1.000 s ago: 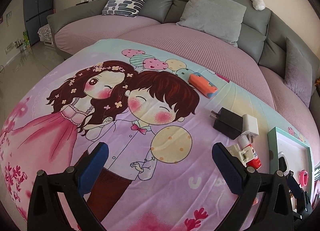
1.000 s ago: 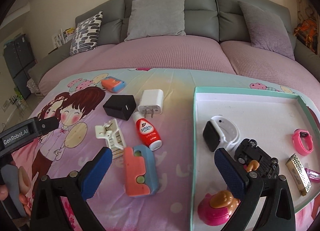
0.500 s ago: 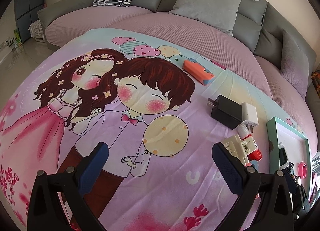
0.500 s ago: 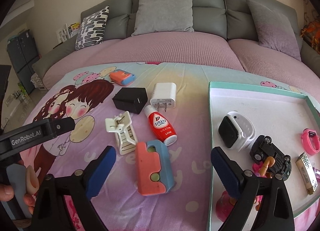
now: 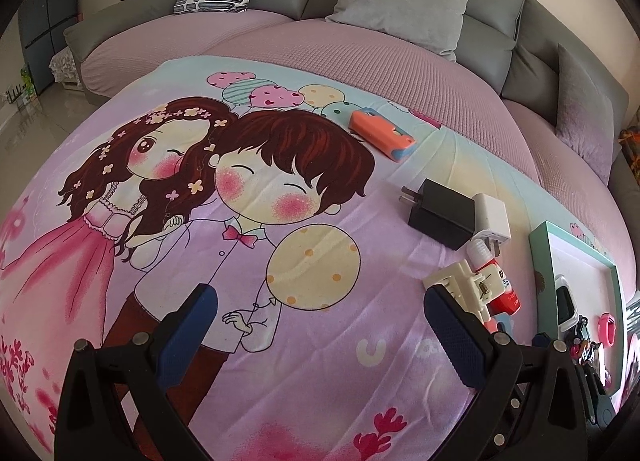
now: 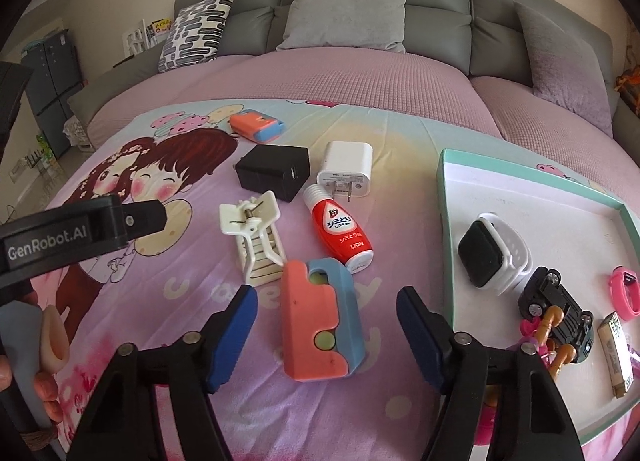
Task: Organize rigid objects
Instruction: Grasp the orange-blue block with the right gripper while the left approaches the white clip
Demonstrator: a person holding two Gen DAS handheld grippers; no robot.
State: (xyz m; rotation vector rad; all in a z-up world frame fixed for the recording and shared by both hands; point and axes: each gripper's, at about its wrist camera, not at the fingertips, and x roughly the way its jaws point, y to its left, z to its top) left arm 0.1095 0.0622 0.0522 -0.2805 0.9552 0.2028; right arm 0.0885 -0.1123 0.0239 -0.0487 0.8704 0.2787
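Observation:
My right gripper (image 6: 326, 331) is open, its blue pads either side of the near end of a coral-and-blue block (image 6: 320, 317) lying on the cartoon blanket, not gripping it. Beyond it lie a cream clip (image 6: 256, 237), a red bottle (image 6: 340, 233), a white charger (image 6: 346, 169), a black charger (image 6: 274, 171) and a small orange-blue case (image 6: 258, 125). My left gripper (image 5: 316, 331) is open and empty over the blanket, its right pad just left of the cream clip (image 5: 460, 285). The black charger (image 5: 440, 213) and orange case (image 5: 380, 133) lie farther off.
A teal-rimmed white tray (image 6: 444, 221) at the right holds a white smartwatch (image 6: 492, 251), a black toy car (image 6: 556, 301), a pink band (image 6: 624, 293) and a small gold box (image 6: 616, 353). The grey sofa with cushions (image 6: 348, 9) lies behind. The left tool body (image 6: 80, 229) shows at left.
My right gripper has moved left and down so its pads now flank the coral-and-blue block. My left gripper has moved forward and right, toward the cream clip.

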